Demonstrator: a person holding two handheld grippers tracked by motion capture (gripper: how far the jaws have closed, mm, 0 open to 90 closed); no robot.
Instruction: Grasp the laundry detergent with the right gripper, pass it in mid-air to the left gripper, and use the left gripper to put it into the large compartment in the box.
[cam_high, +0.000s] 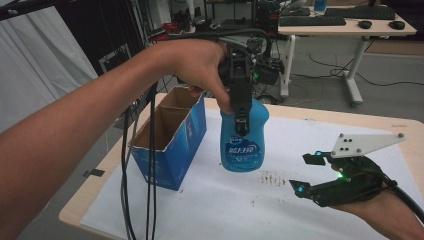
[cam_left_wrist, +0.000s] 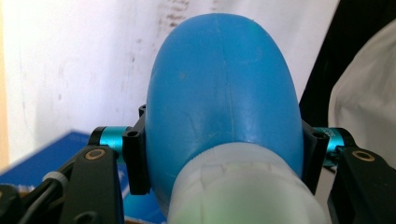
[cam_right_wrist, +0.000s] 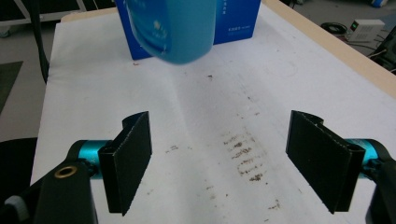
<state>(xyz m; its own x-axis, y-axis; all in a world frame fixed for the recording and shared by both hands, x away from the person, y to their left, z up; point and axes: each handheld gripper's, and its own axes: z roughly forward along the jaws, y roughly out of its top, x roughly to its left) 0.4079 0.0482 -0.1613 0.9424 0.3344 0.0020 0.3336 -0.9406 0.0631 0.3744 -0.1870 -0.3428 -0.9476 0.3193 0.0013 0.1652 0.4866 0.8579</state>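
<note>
The high view shows the open blue box (cam_high: 172, 137) beside the lifted bottle (cam_high: 243, 142); the left gripper (cam_high: 240, 107) clamps that bottle above the table (cam_high: 210, 210). The right gripper (cam_high: 306, 174) rests with jaws apart, empty.

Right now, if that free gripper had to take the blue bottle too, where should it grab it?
Probably the wide lower body of the blue bottle, coming in level from the right gripper side. The left gripper is shut on the upper part just below the cap, so the belly hangs bare above the table.
</note>
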